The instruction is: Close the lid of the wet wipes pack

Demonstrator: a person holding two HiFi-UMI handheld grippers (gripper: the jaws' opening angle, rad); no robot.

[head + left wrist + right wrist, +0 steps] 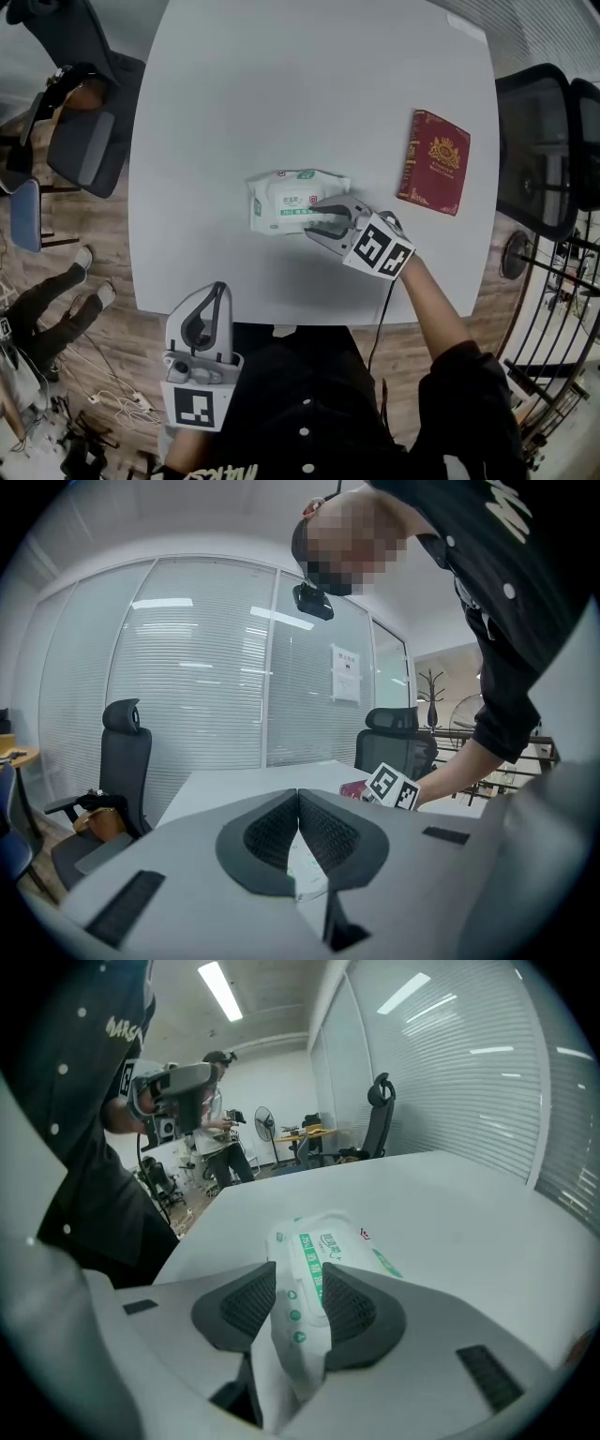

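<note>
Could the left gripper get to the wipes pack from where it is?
Probably yes. The left gripper sits shut and empty at the near edge of the table, with only bare table between it and the pack. The right gripper is at the pack's right end, so the left side is free.

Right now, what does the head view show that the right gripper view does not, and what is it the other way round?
Only the head view: the red book's gold-crested cover, and the marker cube on the right claw.
Only the right gripper view: a standing fan, a ceiling light, and the wet wipes pack's end reaching between that claw's parted jaws.
Both: the pack lying on the white table.
</note>
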